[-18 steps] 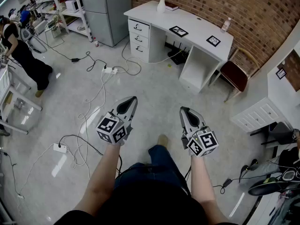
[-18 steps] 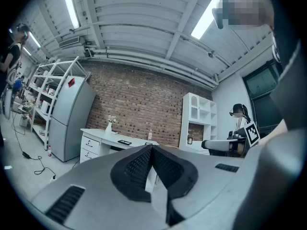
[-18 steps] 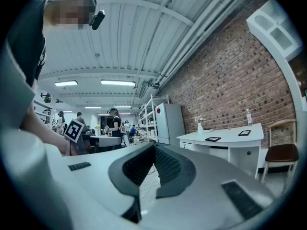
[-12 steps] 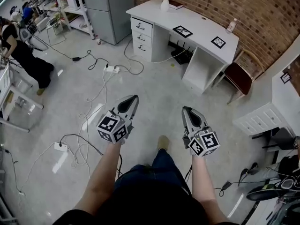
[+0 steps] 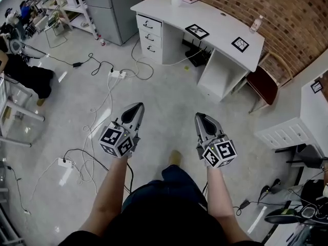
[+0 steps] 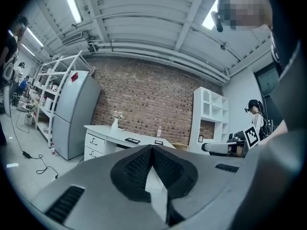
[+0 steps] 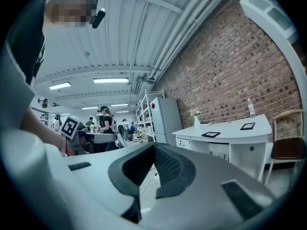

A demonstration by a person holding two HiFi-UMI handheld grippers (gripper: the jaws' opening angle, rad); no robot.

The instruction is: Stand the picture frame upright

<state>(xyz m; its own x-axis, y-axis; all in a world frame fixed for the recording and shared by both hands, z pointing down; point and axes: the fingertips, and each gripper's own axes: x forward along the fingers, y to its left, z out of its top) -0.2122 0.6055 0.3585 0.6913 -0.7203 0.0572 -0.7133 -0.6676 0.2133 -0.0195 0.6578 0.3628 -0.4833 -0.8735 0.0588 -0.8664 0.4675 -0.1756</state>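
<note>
Left tool (image 5: pixel 134 108) and right tool (image 5: pixel 201 119) — both shut, nothing between them — held level over the grey floor (image 5: pixel 169 94), idle since nothing is within reach. Black-edged picture frame (image 5: pixel 196 31) lies flat on the long white surface (image 5: pixel 220 19), well apart; a second frame (image 5: pixel 240 44) lies near it.

Nothing legible; the left tool (image 5: pixel 136 106) and right tool (image 5: pixel 199 117) apparently carry only coded square markers.

Bright, even indoor light from ceiling strip lights (image 7: pixel 111 80), pale glare patches on the glossy floor (image 5: pixel 104 119), faint soft shadows, heavy fisheye bending, dark vignetted corners in both gripper views
</note>
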